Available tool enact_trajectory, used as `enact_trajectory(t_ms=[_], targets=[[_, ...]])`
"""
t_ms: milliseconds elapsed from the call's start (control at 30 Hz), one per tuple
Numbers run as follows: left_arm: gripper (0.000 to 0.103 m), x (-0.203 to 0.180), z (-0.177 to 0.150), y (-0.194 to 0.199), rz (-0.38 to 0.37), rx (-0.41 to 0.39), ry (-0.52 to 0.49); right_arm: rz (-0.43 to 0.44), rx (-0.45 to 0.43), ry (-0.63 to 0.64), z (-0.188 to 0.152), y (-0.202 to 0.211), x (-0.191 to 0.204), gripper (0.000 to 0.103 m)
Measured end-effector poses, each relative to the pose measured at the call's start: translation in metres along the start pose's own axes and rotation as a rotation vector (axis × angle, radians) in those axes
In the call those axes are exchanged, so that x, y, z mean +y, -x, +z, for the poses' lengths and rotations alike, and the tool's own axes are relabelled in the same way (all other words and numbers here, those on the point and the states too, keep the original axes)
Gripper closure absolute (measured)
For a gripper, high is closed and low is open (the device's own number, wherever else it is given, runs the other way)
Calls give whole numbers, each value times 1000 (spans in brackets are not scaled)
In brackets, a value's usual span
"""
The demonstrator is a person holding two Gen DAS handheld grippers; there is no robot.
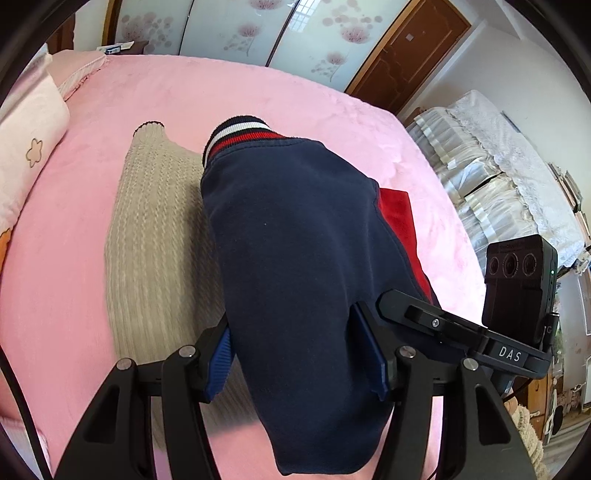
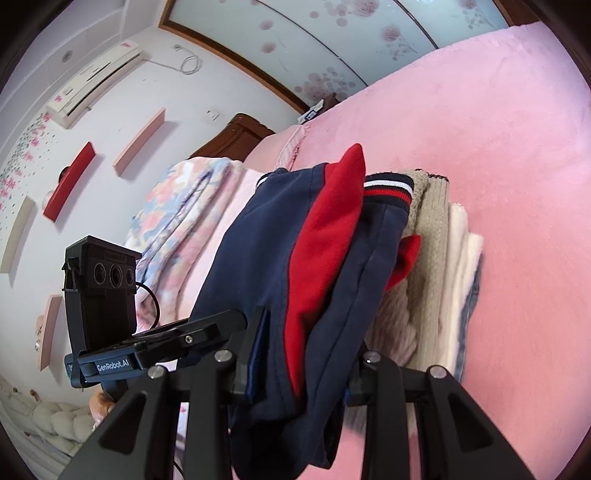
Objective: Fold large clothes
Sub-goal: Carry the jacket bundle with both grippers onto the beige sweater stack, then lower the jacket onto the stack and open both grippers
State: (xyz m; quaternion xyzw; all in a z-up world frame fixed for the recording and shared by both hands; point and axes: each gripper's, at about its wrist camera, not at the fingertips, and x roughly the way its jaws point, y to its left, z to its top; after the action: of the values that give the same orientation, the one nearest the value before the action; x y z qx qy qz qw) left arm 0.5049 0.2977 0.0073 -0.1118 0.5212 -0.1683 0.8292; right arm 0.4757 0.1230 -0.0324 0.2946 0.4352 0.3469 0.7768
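Gripping the folded navy garment [image 1: 295, 266], your left gripper [image 1: 299, 360] has its blue pads [image 1: 220, 363] pressed against either side of the cloth, jaws partly closed around the bundle. Your right gripper [image 2: 299, 363] likewise clamps the same navy garment [image 2: 258, 258], whose red panel [image 2: 325, 236] runs between its fingers. The garment extends forward from both grippers, its striped ribbed cuff [image 1: 240, 134] at the far end.

Beneath and beside it lies a beige knit sweater [image 1: 155, 240], touching the navy cloth along one edge. In the right wrist view that sweater [image 2: 424, 236] tops a stack of folded clothes [image 2: 458, 280], white and denim layers below it.

All rests on a pink bedspread [image 1: 277, 99]. A pillow [image 1: 26, 147] sits at the bed's left edge. Floral wardrobe doors [image 1: 236, 26] stand behind; an air conditioner [image 2: 96, 74] hangs on the wall. No containers are visible.
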Motion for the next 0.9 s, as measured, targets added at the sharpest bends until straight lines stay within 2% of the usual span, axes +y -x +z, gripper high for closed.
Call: enact_trajectory(t_ms=[267,467,667,767,900], targets=[[39,43,6,-52,9,45,21,-46,27,-12,10,-46,-27,71],[39,50,1,-56,-18,23,13,-31,15,-25,7,-53,-37,71],[39,43,-7,-51,-14,23,25,-82,21,3,8,-52,-27,68],[35,44,-7,-47,2,30,42,-136,28,40,7,-49,-16,64],[21,34,-11,-41,56,40,28,-188,60,64,6,-45,-3,55]])
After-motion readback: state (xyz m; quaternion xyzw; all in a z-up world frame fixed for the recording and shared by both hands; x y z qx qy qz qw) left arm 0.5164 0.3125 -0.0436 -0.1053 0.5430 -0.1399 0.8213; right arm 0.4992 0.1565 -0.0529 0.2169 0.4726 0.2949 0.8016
